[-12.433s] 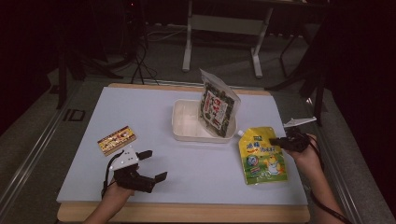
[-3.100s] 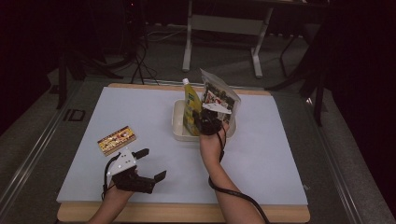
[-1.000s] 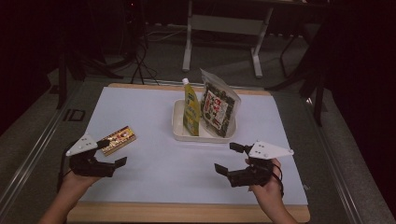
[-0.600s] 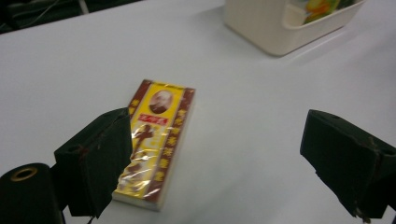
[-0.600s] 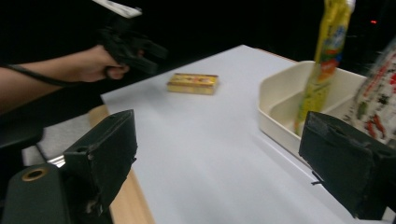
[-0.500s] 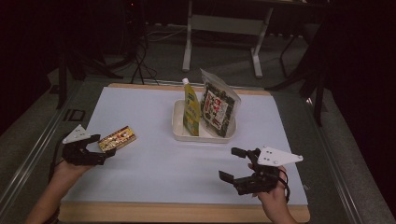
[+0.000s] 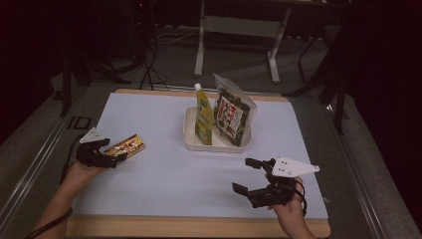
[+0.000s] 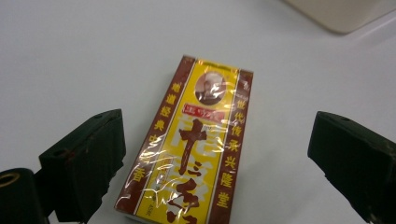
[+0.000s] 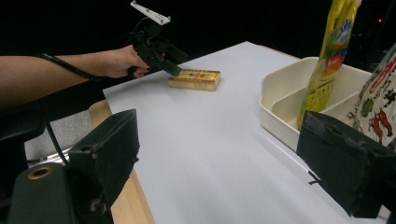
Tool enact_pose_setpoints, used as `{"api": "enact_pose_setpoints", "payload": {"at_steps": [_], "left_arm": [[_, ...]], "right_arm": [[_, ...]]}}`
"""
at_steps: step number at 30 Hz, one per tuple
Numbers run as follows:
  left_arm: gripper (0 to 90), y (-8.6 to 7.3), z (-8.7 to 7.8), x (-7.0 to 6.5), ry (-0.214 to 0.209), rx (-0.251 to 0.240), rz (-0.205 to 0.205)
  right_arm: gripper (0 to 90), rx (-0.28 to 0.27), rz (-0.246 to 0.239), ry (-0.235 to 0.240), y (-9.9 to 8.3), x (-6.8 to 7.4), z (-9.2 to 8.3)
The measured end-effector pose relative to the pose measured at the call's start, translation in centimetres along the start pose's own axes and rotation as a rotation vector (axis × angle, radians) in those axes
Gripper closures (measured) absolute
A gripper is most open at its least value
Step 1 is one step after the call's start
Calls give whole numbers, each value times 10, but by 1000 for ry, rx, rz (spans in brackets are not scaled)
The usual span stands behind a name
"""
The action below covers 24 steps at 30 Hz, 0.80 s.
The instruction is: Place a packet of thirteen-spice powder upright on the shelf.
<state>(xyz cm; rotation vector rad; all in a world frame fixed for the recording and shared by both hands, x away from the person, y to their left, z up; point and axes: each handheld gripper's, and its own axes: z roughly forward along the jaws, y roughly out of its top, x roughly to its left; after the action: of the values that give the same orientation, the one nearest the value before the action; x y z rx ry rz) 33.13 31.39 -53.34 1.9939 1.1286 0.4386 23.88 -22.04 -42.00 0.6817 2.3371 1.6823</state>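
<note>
A yellow and brown box [image 8: 191,154] in clear wrap lies flat on the white mat near the left edge [image 7: 128,146]. My left gripper [image 7: 117,152] is open over its near end, one jaw on each side, pads clear of it [image 8: 217,123]. Its jaws have just been opening, with the box between them. The right gripper view shows that gripper [image 9: 170,63] low at the box [image 9: 194,79]. My right gripper [image 7: 245,175] hovers open and empty at the front right [image 9: 219,123].
A white divided tray [image 7: 191,142] stands at mid-table, holding an upright yellow pouch [image 7: 203,117] and a dark snack packet [image 7: 231,117]. The white mat [image 7: 199,184] covers a wooden table [image 7: 199,226]. Dark floor and metal stands lie beyond.
My left gripper has moved forward and down onto the box, so its jaws now straddle it. The right gripper has hardly shifted.
</note>
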Motion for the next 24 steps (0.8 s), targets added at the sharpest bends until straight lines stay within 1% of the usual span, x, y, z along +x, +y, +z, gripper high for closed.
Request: {"api": "enact_pose_setpoints", "payload": {"at_steps": [1,3,4,5,6,7,8,9,10,12,14,15,16,17,19,20,21,22,23,24], "left_arm": [[26,-1,3,1,-4,10,1],[28,-2,6,2,6,17,14],[43,-2,8,2,-1,25,13],[46,-3,9,2,11,27,25],[48,-3,10,2,11,26,33],[64,-2,11,3,11,35,32],[65,-2,13,3,20,43,40],[67,-2,13,3,20,43,40],[67,0,16,3,21,70,51],[90,1,19,3,26,89,69],[104,3,21,4,32,101,78],[122,4,22,3,46,100,85],[129,5,22,4,37,107,91],[133,6,24,4,46,113,91],[150,7,26,5,38,137,108],[151,8,27,5,47,151,114],[162,8,28,5,33,161,116],[186,9,29,5,33,177,122],[193,9,30,5,38,179,132],[212,10,30,5,26,178,130]], "right_arm": [[126,0,0,-2,-1,0,0],[126,7,2,-5,-1,-1,0],[126,7,1,-8,-2,-1,0],[126,9,3,-7,-2,-2,0],[126,9,5,-7,-2,-2,0],[126,10,6,-11,-3,-2,-1],[126,11,5,-13,-3,-3,-1],[126,11,5,-13,-3,-3,-1],[126,12,6,-14,-3,-4,-1],[126,19,8,-18,-3,-4,-1],[126,19,10,-16,-3,-5,-1],[126,20,8,-17,-3,-5,0],[126,23,7,-16,-4,-5,0],[126,26,7,-15,-4,-5,0],[126,31,7,-16,-4,-5,1],[126,32,7,-16,-4,-5,1],[126,31,7,-17,-4,-6,1],[126,32,7,-18,-4,-6,1],[126,32,9,-16,-4,-5,0],[126,31,10,-15,-4,-5,0]]}}
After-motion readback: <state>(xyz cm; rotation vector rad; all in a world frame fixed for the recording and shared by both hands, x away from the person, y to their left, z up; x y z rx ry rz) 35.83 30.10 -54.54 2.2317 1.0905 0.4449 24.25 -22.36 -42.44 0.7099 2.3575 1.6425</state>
